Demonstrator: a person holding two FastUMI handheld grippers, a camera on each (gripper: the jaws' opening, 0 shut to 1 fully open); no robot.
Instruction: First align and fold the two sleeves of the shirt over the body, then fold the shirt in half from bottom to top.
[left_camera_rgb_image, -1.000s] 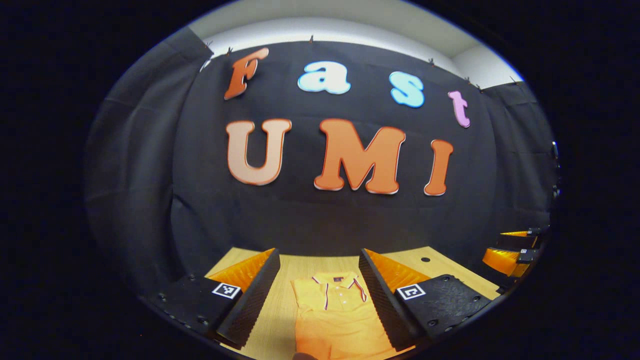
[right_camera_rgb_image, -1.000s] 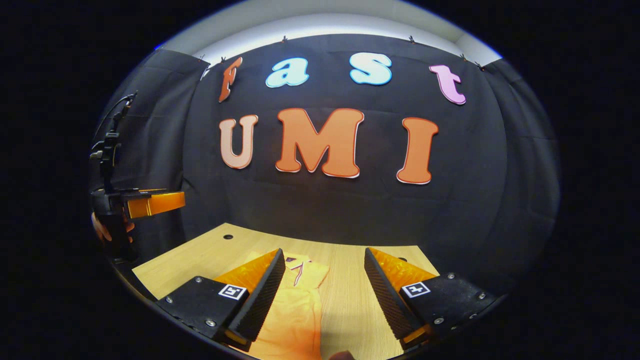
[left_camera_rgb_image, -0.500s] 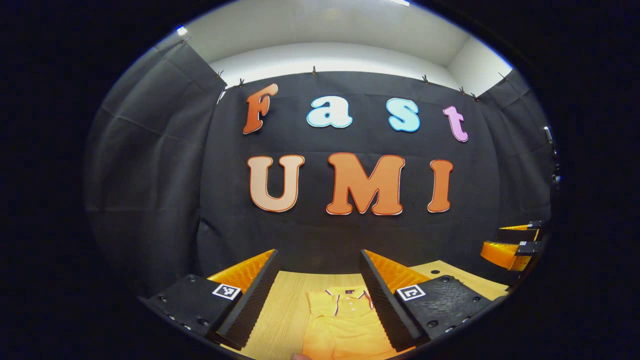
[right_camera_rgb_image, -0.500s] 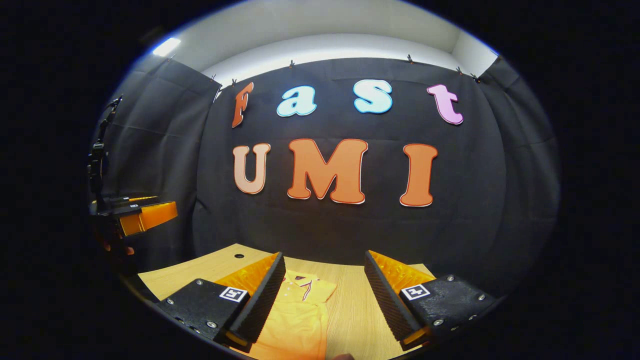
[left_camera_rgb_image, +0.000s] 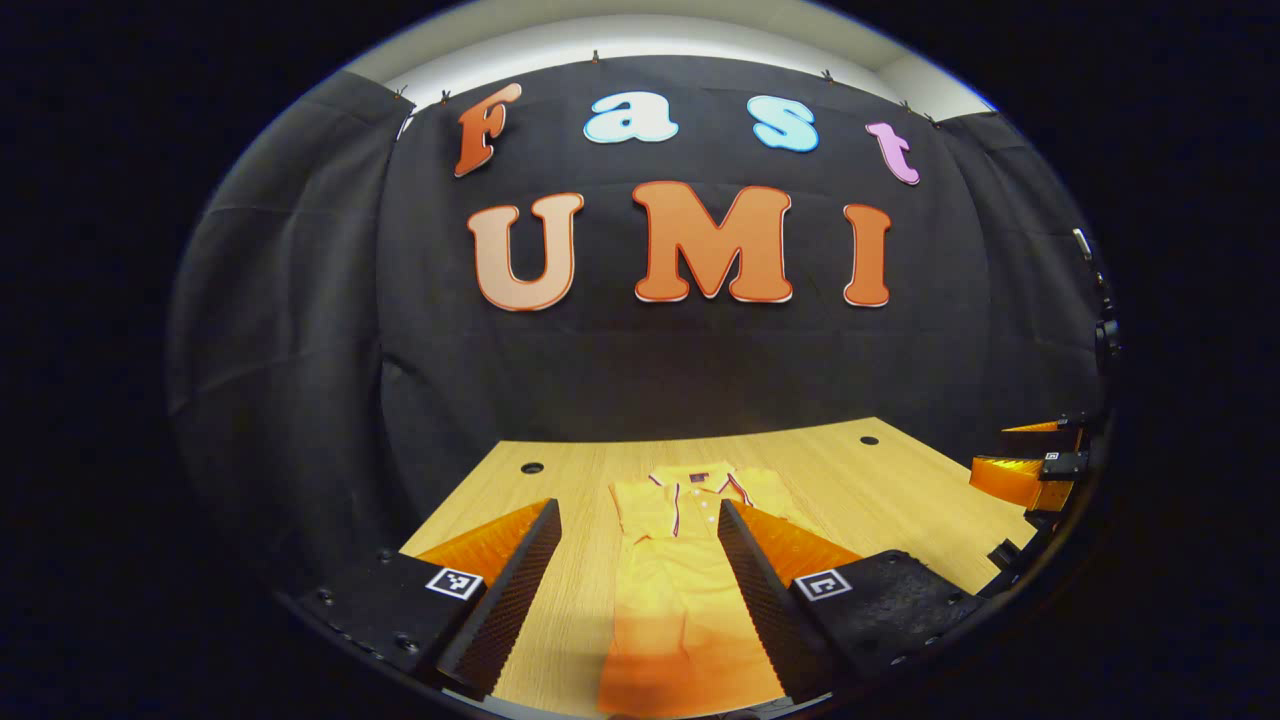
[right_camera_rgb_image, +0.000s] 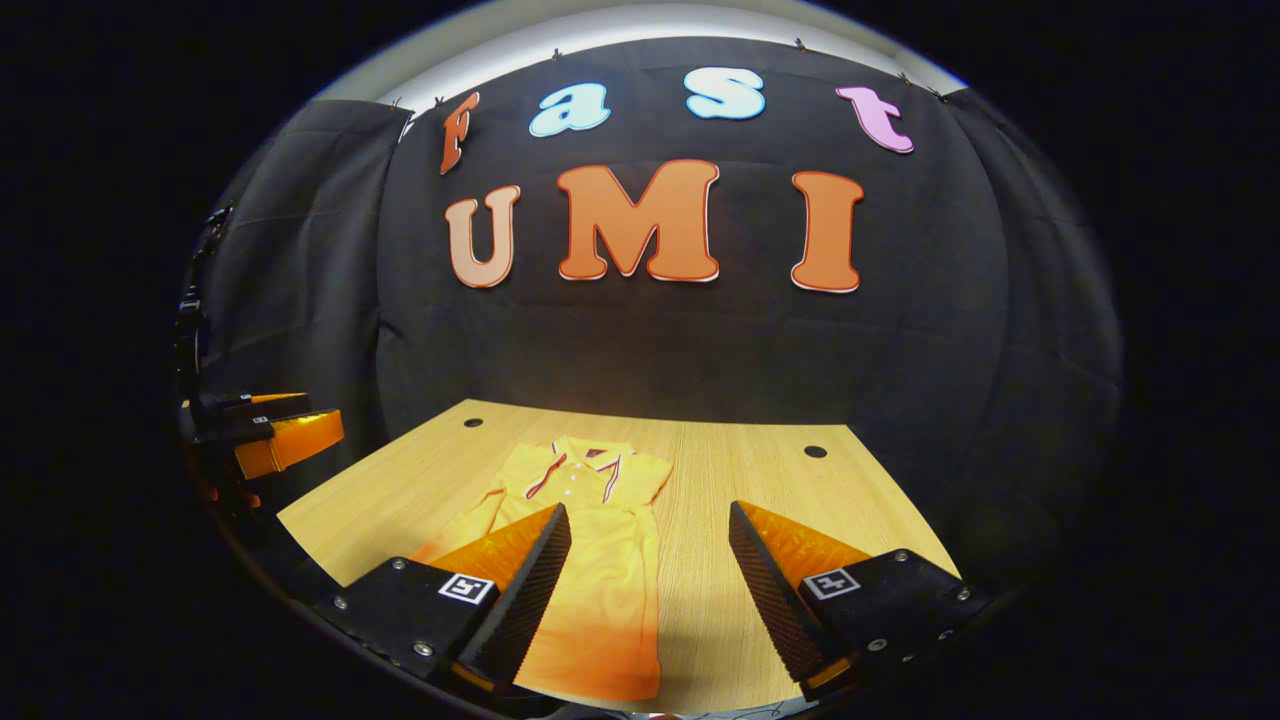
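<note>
The left gripper (left_camera_rgb_image: 638, 560) hangs wide open above the table (left_camera_rgb_image: 880, 490), gripping nothing. The right gripper (right_camera_rgb_image: 648, 565) is likewise wide open and empty. Below them the shirt (right_camera_rgb_image: 600, 560) lies flat on the wood, collar toward the back wall, sleeves folded in.

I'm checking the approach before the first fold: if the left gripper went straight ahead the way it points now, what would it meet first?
Probably the orange shirt on the table: it lies between the open left gripper fingers, collar at the far end. Height above the cloth is unclear, so it might pass over towards the black cloth wall.
</note>
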